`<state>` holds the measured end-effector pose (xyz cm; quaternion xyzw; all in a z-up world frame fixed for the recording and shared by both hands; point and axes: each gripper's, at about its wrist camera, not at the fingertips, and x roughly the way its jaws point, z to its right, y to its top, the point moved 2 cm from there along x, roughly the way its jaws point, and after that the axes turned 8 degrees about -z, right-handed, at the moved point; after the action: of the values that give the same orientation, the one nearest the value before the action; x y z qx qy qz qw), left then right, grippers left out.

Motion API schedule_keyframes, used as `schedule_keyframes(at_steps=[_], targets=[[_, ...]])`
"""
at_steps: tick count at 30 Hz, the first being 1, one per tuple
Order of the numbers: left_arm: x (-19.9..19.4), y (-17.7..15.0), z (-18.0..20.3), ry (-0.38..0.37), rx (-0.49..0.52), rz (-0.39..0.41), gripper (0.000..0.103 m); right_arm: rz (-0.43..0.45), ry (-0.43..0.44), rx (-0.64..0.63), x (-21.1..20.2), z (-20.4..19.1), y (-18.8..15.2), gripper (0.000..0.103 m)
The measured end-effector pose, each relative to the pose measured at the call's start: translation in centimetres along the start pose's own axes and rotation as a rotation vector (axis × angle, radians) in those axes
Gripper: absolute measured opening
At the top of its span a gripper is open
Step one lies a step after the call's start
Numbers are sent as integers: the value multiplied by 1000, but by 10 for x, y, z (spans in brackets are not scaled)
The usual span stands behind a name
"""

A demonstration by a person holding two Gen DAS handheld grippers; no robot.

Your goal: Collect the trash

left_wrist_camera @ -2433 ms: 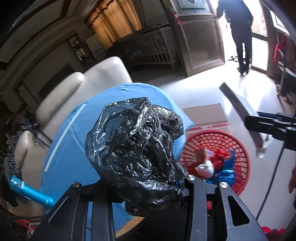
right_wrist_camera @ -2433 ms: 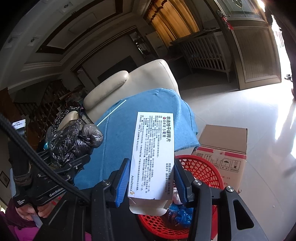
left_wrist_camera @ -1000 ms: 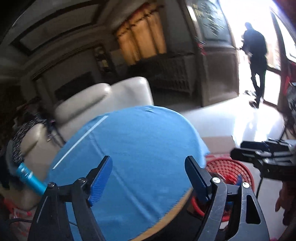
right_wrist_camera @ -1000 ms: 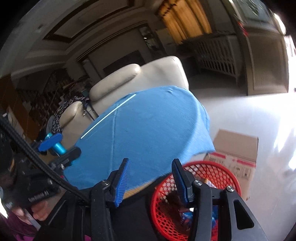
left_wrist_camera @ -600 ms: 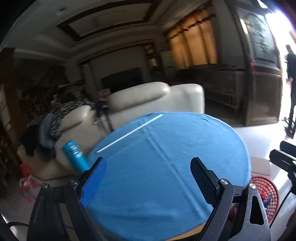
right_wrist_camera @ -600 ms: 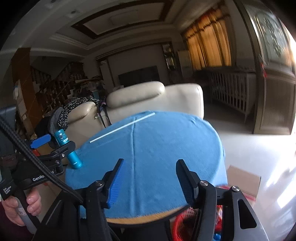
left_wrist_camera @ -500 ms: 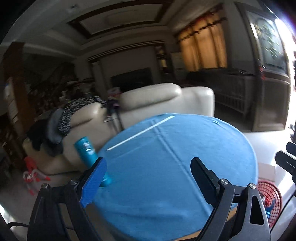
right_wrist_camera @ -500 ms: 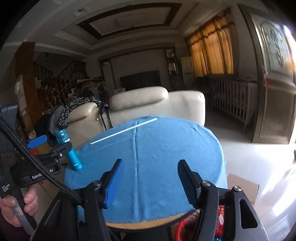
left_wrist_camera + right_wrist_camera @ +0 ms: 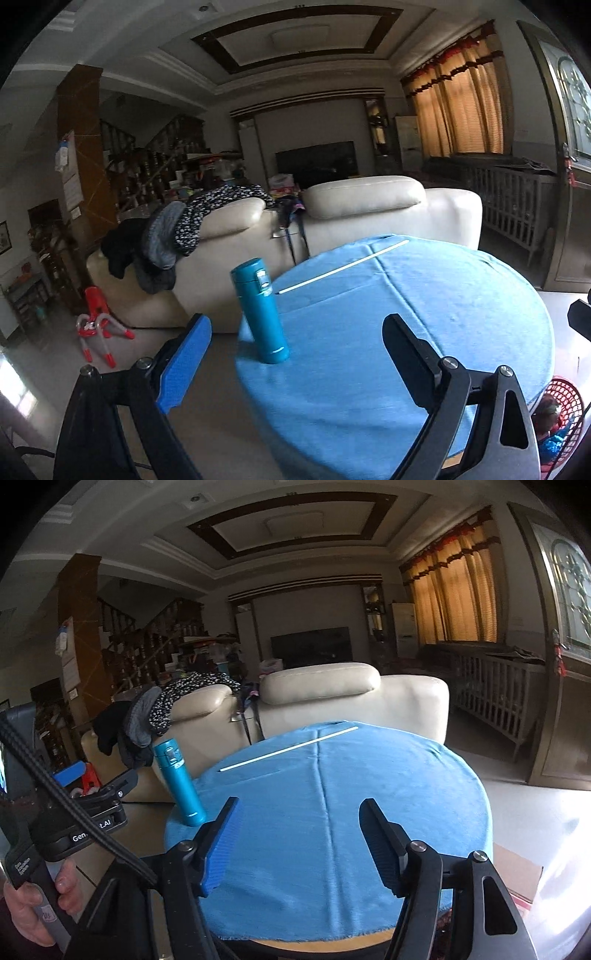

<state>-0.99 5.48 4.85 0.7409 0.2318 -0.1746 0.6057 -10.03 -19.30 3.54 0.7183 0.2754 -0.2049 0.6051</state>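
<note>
Where the black bag and the white box were pinched moments ago, both claws now stand spread and hold nothing. At the lower right of the left view, the red basket (image 9: pixel 565 406) with the trash sits on the floor, below and right of the left claw (image 9: pixel 291 365). Ahead of the right claw (image 9: pixel 299 842) lies the blue-clothed surface (image 9: pixel 369 797), a teal bottle (image 9: pixel 179 782) upright at its left edge.

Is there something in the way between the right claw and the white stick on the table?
Nothing visible. Only blue cloth lies between the open right claw and the stick. The bottle stands off to the left, near the cloth's edge, clear of that path.
</note>
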Motion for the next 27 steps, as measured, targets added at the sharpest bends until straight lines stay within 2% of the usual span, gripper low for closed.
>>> schedule_keyframes(at_steps=[9, 20, 27], targets=[[-5, -5, -13, 56, -11, 7, 94, 36, -8, 10, 1, -13, 0, 69], [-7, -7, -17, 29, -19, -9, 94, -18, -18, 17, 16, -16, -6, 69], [7, -4, -13, 4, -23, -33, 94, -40, -30, 8, 29, -10, -5, 69]])
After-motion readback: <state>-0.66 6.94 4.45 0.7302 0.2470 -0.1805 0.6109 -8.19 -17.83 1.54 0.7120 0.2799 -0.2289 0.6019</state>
